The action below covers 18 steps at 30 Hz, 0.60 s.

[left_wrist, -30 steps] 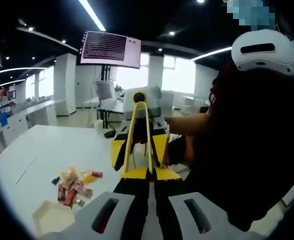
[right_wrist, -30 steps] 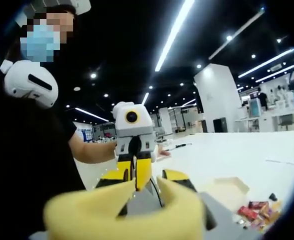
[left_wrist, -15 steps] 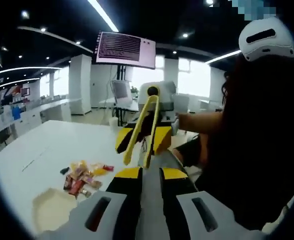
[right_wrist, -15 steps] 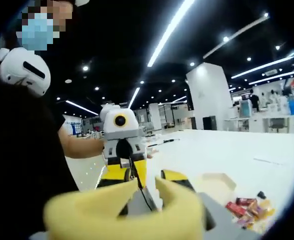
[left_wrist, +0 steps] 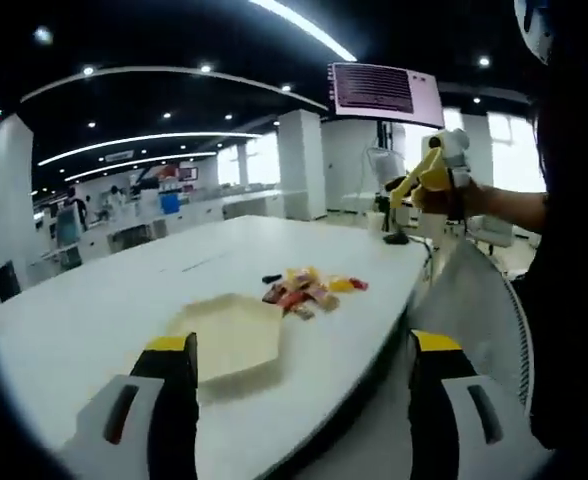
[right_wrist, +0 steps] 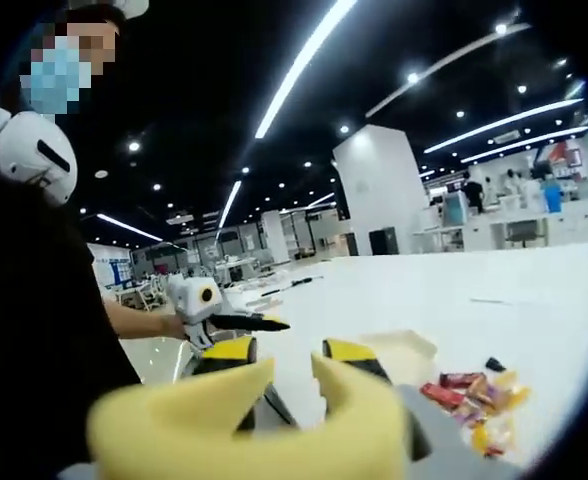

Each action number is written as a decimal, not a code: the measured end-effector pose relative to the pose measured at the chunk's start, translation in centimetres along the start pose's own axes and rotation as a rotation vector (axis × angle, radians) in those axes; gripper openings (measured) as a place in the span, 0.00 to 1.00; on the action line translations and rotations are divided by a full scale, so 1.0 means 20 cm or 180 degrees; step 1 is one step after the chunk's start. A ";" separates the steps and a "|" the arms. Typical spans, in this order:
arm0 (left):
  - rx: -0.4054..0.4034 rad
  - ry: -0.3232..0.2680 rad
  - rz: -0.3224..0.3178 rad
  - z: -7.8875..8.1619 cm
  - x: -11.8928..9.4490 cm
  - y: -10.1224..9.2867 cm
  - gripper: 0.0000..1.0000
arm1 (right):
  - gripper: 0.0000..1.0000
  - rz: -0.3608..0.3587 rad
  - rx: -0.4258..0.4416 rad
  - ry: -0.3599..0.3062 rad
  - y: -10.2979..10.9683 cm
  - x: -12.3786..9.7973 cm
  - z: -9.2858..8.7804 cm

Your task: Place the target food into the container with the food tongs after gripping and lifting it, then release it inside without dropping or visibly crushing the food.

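Note:
A pile of wrapped snacks [left_wrist: 304, 290] lies on the white table [left_wrist: 94, 310] beside a shallow beige container [left_wrist: 229, 335]. My left gripper [left_wrist: 302, 350] hovers over the table's near edge, open and holding nothing, with its jaws wide apart. At the upper right, my right gripper [left_wrist: 444, 165] is raised in the air and shut on the yellow food tongs [left_wrist: 414, 182]. In the right gripper view the tongs [right_wrist: 254, 420] bulk large and blurred between my right gripper's [right_wrist: 289, 355] jaws. Beyond them lie the container [right_wrist: 404, 345] and the snacks [right_wrist: 474, 390]. The left gripper [right_wrist: 264, 323] shows small at the left.
A person in dark clothes [right_wrist: 34, 300] with a white headset [right_wrist: 29, 150] stands at the table's edge. A small dark item [left_wrist: 272, 278] lies by the snacks. A monitor on a stand [left_wrist: 384, 90] rises behind the table's far end. Desks line the far side of the room.
My left gripper has opened wide, come away from the tongs and swung toward the table. The right gripper still holds the tongs, now farther from the left gripper.

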<state>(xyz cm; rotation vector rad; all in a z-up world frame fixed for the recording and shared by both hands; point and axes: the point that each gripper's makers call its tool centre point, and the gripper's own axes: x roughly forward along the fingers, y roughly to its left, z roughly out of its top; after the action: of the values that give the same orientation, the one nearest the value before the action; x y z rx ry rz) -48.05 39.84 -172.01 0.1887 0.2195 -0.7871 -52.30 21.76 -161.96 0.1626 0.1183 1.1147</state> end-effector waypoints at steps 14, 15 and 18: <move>-0.0381 0.0040 0.0295 -0.13 0.04 0.13 0.98 | 0.25 -0.0321 0.0122 0.0206 -0.05 -0.09 -0.10; -0.0369 0.0058 0.0298 -0.14 0.04 0.14 0.99 | 0.25 -0.0342 0.0126 0.0243 -0.06 -0.10 -0.11; -0.0384 0.0137 0.0271 -0.16 0.05 0.14 0.99 | 0.25 -0.0416 0.0074 0.0348 -0.09 -0.13 -0.14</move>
<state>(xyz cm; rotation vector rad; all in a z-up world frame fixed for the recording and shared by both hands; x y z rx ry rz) -45.73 41.87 -175.10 0.1005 0.2969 -0.6834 -52.33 18.92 -165.05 0.1132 0.2363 0.9919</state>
